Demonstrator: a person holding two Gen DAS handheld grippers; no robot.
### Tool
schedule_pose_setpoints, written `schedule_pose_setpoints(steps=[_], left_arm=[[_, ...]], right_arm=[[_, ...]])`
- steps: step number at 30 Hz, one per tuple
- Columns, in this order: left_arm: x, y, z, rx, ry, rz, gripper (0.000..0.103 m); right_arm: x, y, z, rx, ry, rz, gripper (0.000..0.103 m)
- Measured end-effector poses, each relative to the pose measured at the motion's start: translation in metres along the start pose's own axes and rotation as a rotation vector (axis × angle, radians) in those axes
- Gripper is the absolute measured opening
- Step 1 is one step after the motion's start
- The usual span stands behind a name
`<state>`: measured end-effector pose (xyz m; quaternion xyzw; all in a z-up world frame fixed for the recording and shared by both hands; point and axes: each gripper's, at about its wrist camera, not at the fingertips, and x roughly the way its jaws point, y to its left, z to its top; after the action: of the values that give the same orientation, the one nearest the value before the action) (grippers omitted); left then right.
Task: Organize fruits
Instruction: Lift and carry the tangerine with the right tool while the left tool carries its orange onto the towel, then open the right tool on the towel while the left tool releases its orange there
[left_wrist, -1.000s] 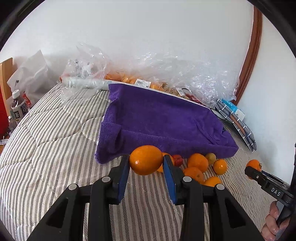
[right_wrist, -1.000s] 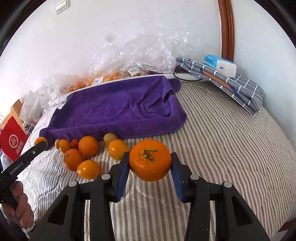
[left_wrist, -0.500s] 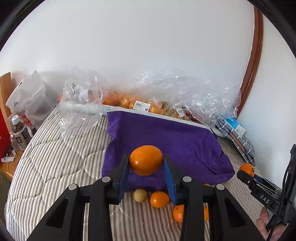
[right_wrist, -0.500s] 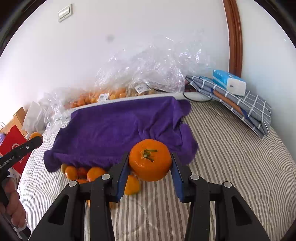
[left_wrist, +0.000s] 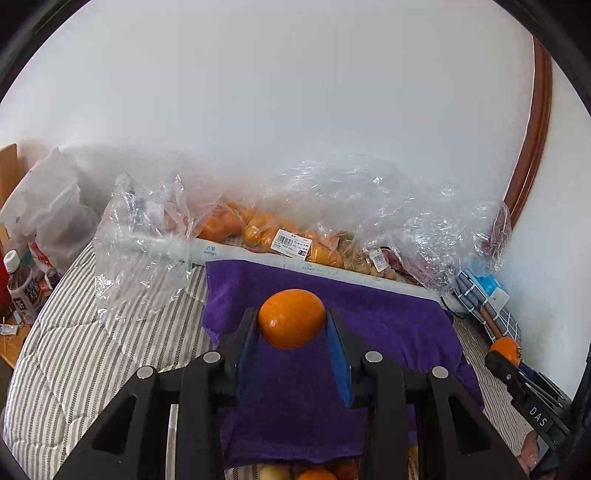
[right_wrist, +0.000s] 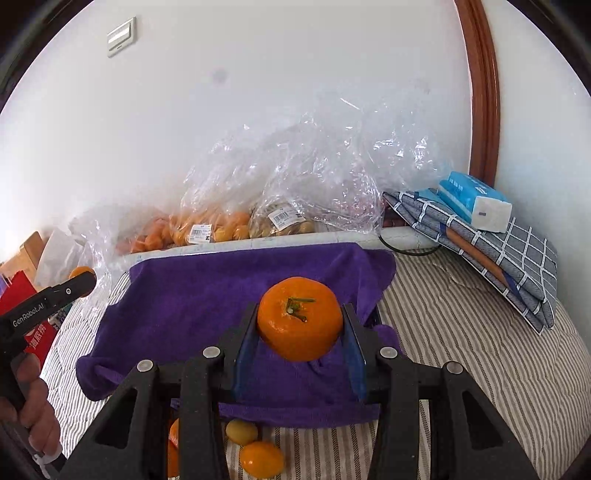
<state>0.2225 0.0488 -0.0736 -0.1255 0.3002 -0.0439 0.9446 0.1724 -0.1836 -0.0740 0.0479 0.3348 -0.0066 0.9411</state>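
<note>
Either fruit could slip and roll off the purple towel (right_wrist: 192, 306) onto the striped bed (right_wrist: 480, 354), since each is round, pinched only at its sides and carried in the air. The left gripper (left_wrist: 291, 328) has its jaws narrowed on a smooth orange (left_wrist: 291, 318) above the towel; the right gripper (right_wrist: 300, 325) clamps a stemmed mandarin (right_wrist: 300, 318) likewise, while loose fruits (right_wrist: 255, 448) lie on the bed at the towel's near edge
</note>
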Motion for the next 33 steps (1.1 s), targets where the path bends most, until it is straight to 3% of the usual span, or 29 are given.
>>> schedule_pose_setpoints(steps=[13, 33], left_arm=[[0.039, 0.004, -0.018, -0.010, 0.062, -0.014, 0.035], [0.067, 0.000, -0.039, 0.015, 0.149, 0.031, 0.035]], right_arm=[[0.056, -0.003, 0.005, 0.005, 0.053, 0.015, 0.043], [0.089, -0.013, -0.011, 0.006, 0.119, 0.009, 0.043]])
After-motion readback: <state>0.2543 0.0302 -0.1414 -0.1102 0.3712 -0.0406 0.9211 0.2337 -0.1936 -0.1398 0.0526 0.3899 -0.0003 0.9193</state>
